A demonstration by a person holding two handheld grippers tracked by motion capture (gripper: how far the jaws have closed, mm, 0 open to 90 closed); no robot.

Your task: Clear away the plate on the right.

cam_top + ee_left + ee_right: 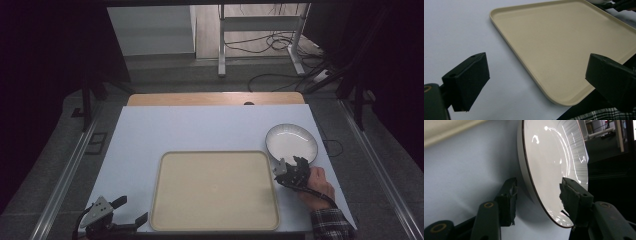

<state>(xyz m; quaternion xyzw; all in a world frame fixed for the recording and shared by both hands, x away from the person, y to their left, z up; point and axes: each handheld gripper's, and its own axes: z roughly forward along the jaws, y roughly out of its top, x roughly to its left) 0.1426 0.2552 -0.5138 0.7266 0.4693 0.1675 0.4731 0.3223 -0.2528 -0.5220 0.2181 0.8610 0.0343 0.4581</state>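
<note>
A white plate [291, 142] with a thin dark rim lies on the mat at the right, just beyond the far right corner of a bare beige tray [215, 190]. My right gripper [290, 163] is open at the plate's near edge. In the right gripper view the plate [549, 157] has its rim between the jaws of that gripper [539, 187], one jaw beside its underside and one over its inside, with a gap left. My left gripper [134, 209] stands open at the tray's near left corner, holding nothing. Its jaws frame the tray [564, 37] in the left gripper view [537, 66].
A pale blue mat [200, 125] covers the table, with a strip of wood [215, 98] showing at the far edge. A hand [317, 185] and plaid sleeve [330, 222] come in at the bottom right. Desk legs and cables [280, 45] lie on the floor behind.
</note>
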